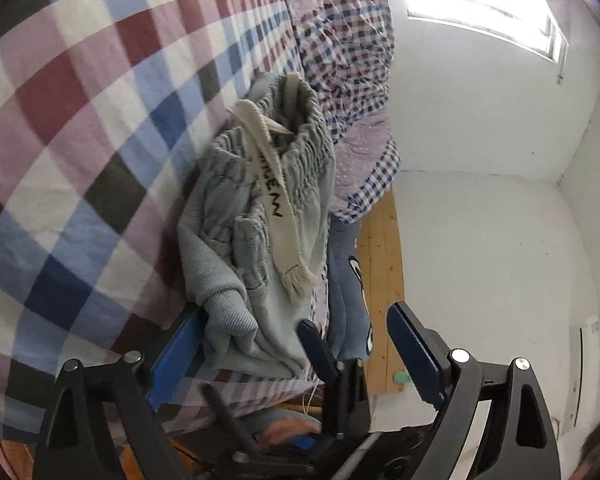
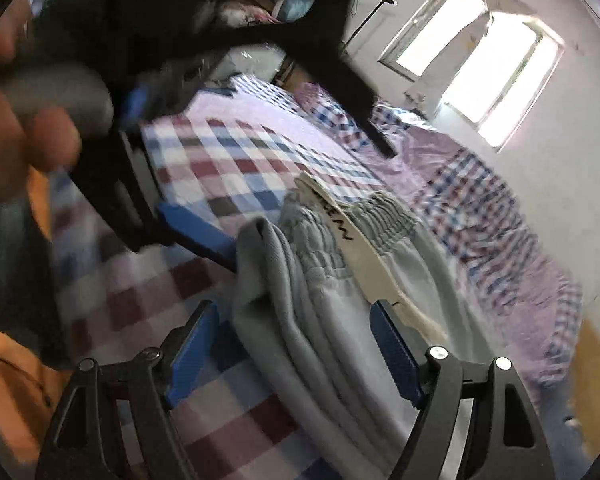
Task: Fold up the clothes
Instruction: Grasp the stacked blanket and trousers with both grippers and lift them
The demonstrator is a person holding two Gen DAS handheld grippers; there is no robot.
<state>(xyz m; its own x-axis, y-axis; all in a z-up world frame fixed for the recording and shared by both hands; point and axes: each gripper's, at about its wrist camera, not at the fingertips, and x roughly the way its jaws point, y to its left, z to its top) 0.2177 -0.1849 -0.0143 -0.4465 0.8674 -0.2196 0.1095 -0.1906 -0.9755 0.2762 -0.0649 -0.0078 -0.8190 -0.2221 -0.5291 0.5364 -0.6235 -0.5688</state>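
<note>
**STATUS: GARMENT ON BED, BOTH TOOLS RELEASED**

**1. Work item.** The garment [image 1: 216,280] is pale grey-blue knit with a gathered elastic waistband [image 1: 312,148]. A cream drawstring [image 1: 276,200] with black lettering and a fringed end lies across it. The garment is bunched in loose lengthwise folds. It rests on the checked sheet [image 1: 100,120] of the bed, close to the bed's edge. The waistband points away from both cameras.

**2. Left gripper** [image 1: 296,316]. The jaws stand wide apart and grip nothing. The near end of the garment lies between them, against the left pad [image 1: 176,344]; the other pad is clear of the fabric, out over the floor [image 1: 380,260]. In the right wrist view the left hand [image 2: 20,136] holds this tool, blurred, and one blue pad touches the garment's folded edge.

**3. Right gripper** [image 2: 292,308]. The jaws are spread wide. The garment's folds run between them. The drawstring end lies just beside the right pad [image 2: 396,356]. A gap shows at the left pad, so nothing is clamped.

**4. Surroundings.** A crumpled quilt [image 1: 348,60], checked and lilac, lies beyond the garment. A bright window [image 1: 480,12] is set in the white wall.
</note>
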